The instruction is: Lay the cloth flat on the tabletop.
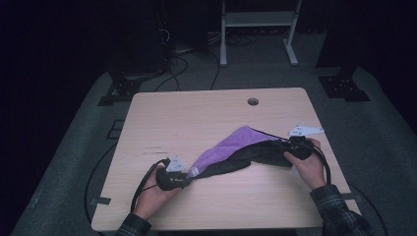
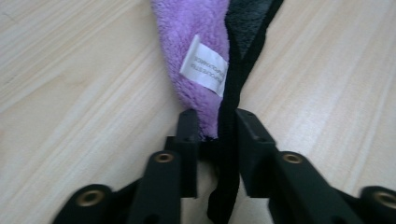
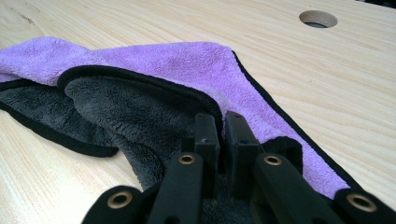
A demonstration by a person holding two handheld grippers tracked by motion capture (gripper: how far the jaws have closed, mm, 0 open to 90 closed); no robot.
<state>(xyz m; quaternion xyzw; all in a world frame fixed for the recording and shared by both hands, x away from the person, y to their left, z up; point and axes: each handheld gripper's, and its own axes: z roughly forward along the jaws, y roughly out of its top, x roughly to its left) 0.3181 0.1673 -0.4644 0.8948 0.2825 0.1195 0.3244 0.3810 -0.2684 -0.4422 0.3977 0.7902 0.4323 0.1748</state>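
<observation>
A pale wooden counter [image 1: 196,118] with a round hole [image 1: 253,102] stands in a dark room with grey floor [image 1: 388,142]. The left claw [image 1: 186,178] and right claw [image 1: 286,146] each pinch an end of the purple-and-grey cloth [image 1: 231,152].

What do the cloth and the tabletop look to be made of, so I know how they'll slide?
The cloth looks like plush microfibre or fleece: fuzzy matte pile, purple on one face, dark grey on the other, with black stitched edging and a sewn white label. The table looks like pale wood or wood-look laminate: fine straight grain, smooth low-sheen surface.
</observation>
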